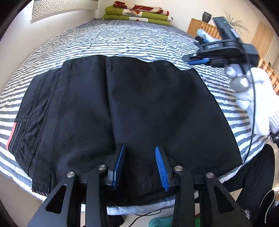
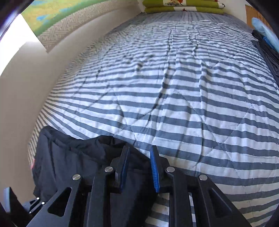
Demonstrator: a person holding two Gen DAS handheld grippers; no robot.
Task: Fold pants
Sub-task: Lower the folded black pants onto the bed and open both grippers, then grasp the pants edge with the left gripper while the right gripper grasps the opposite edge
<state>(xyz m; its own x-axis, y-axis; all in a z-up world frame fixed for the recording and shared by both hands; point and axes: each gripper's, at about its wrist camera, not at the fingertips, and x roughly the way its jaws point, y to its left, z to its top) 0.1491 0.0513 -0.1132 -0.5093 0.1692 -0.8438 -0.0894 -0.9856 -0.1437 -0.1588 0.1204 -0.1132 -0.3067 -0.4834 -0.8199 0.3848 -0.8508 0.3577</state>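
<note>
Black pants (image 1: 136,111) lie folded into a broad, flat block on a bed, near its front edge. The cloth is matte and dark, with stitched seams running front to back; a ribbed waistband with a coral stripe (image 1: 13,138) shows at the left end.

The left gripper (image 1: 140,165) points forward, low over the near edge of the pants. Its two blue ribbed pads are spread apart, with black fabric showing between them; whether they touch it cannot be told.

The right gripper (image 1: 197,59) is raised above the right end of the pants, held sideways by a hand in a white knit glove (image 1: 256,101), with a thin black cable hanging beside it. In its own wrist view, its fingers are parted, holding nothing, above the right edge of the pants.

The quilt (image 2: 191,104) beneath is puffy, stitched, with grey and white stripes. Folded green blankets (image 1: 137,14) are stacked at the far end.
</note>
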